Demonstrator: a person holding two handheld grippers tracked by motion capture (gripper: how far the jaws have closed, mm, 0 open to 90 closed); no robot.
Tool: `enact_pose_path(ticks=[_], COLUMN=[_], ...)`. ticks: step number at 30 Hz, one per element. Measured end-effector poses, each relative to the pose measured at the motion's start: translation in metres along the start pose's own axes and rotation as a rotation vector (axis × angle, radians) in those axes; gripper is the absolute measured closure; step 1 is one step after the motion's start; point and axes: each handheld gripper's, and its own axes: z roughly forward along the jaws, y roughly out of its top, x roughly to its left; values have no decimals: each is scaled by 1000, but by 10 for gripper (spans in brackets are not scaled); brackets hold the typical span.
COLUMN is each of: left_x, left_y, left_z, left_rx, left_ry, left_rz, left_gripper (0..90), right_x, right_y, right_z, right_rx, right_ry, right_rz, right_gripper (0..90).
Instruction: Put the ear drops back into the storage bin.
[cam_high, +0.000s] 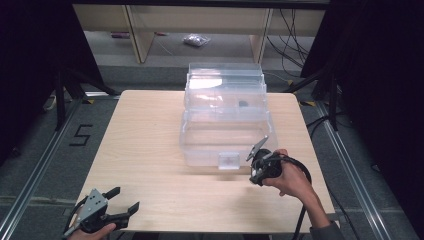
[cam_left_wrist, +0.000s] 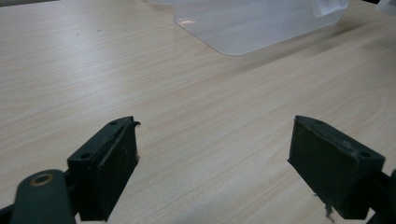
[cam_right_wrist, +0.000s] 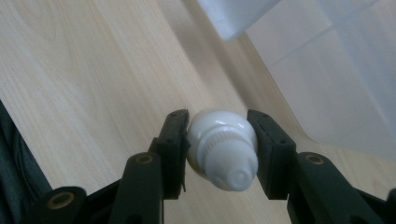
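A small white screw-cap bottle (cam_right_wrist: 222, 149) is clamped between the jaws of the right gripper (cam_high: 261, 167), just beside the clear storage box (cam_high: 225, 120). The left gripper (cam_high: 116, 205) is held wide open, empty, at the table's (cam_high: 150, 150) near edge. Transfer appears under way; next, the bottle is probably to be lifted over the box rim and released.

The high view looks forward and down from above the near edge of the table (cam_high: 150, 150), far enough back to take in the whole tabletop, the clear plastic box (cam_high: 225, 120) at the centre and floor in the upper part of the frame. The left gripper view sits low and close over the wood, looking along its jaws across the table (cam_left_wrist: 187, 93) towards the box (cam_left_wrist: 252, 23) in the upper right of the frame. The right gripper view looks steeply down from very near, with the table (cam_right_wrist: 93, 60) on the left and the box (cam_right_wrist: 336, 70) on the right, so all three views share the tabletop and the box.
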Motion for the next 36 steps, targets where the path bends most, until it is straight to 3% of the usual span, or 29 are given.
enact_pose_path(ticks=[1, 8, 12, 20, 25, 36], left_x=[0, 0, 0, 1, 1, 1], left_y=[0, 0, 0, 0, -1, -1], left_z=[0, 0, 0, 0, 1, 2], left_rx=[0, 0, -2, 4, 6, -3], left_ry=[0, 0, 0, 1, 0, -1], left_rz=[0, -1, -5, -5, -4, -20], left_gripper=[148, 148, 148, 148, 148, 148], right_x=[0, -13, -19, -33, -44, -68], right_y=[0, 7, 11, 20, 25, 32], right_z=[-3, -24, -33, -50, -62, -69], right_rx=[2, -6, -4, -13, -5, 2], right_ry=[-3, -13, -10, -5, -27, -43], right_rz=[26, 36, 18, 47, 55, 118], right_gripper=[601, 601, 601, 601, 601, 602])
